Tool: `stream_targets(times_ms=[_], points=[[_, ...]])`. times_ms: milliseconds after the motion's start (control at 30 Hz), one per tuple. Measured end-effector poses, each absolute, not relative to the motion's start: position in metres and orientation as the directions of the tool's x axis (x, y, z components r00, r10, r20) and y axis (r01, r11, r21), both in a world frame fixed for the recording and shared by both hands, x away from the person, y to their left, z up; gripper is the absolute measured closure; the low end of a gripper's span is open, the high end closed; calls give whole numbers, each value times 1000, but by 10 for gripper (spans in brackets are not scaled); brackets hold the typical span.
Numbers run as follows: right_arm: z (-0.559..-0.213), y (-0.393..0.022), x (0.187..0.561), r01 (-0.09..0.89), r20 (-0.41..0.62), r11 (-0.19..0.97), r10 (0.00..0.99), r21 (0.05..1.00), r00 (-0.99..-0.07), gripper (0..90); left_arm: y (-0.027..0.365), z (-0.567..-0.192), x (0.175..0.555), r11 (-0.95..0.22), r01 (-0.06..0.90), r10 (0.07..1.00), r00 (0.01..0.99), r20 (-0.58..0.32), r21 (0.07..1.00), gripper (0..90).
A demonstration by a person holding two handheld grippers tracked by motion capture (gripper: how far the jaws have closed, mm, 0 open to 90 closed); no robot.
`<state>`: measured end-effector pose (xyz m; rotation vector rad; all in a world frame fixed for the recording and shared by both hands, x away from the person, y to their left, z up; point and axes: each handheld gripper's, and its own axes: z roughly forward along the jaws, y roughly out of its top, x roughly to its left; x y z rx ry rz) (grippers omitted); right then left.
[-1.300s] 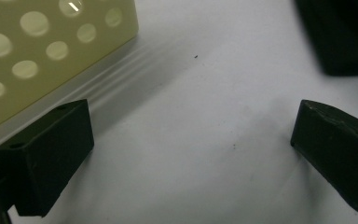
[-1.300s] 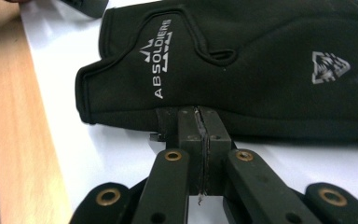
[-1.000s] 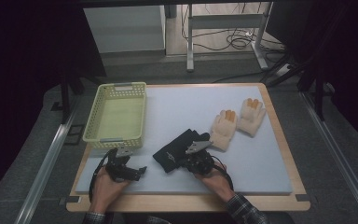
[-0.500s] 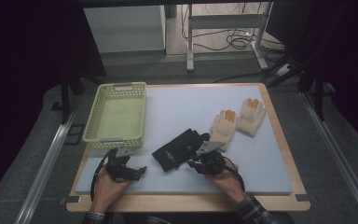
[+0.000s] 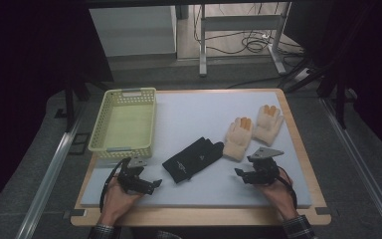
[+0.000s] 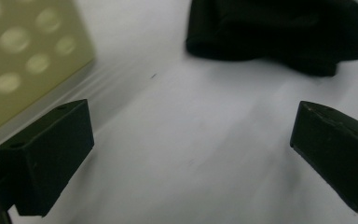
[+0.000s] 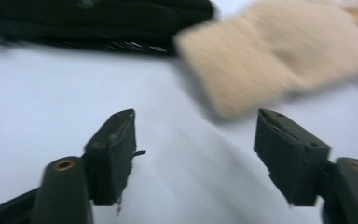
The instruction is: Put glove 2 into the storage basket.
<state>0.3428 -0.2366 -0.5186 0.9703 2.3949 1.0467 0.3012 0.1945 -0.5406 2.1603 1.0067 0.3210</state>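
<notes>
A second ago the right gripper sat on the black glove in the middle of the mat; now it has pulled away toward the right near corner of the table, and the glove lies flat and on its own, apparently where it was. Its jaws have just been opening and stand wide apart with nothing between them, only bare grey mat showing in the right gripper view. From there the black glove lies ahead and to the left, well clear of the pads, and the cuff of the nearer cream glove lies ahead and slightly right, near but not touching. In the high view that cream glove sits just beyond the right gripper, with the second cream glove touching it on the far right side. The left gripper has hardly shifted, near the front left of the mat, jaws spread and empty; the black glove is ahead of it and apart, the yellow basket just beyond on its left.
</notes>
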Motion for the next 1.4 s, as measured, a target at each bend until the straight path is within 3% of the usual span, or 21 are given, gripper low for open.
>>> stream_targets(times_ms=[233,567,700,867,967,1033,1167,1400], points=[[-531,-260,349,499,-53,477,759,724,-649,170,159,-519,316,-472,519,681,728,-79,713,0],[-531,-261,349,504,-45,469,763,725,-645,166,99,-515,355,-560,491,636,771,-33,667,0],[-531,-261,349,505,-42,466,764,727,-644,166,89,-524,368,-580,501,653,757,0,643,0],[-531,-261,349,504,-42,466,764,727,-644,166,91,-535,377,-557,547,634,766,-106,625,0],[-532,-261,349,504,-42,466,764,727,-644,167,86,-535,372,-588,532,617,782,-87,609,0],[-532,-261,349,504,-42,466,764,727,-644,167,80,-535,368,-641,499,602,798,-20,583,0],[-532,-261,349,504,-43,466,764,727,-644,167,78,-534,369,-643,516,612,790,-25,566,0],[-531,-261,349,504,-45,469,763,726,-644,167,73,-524,363,-675,515,599,800,-16,529,205]])
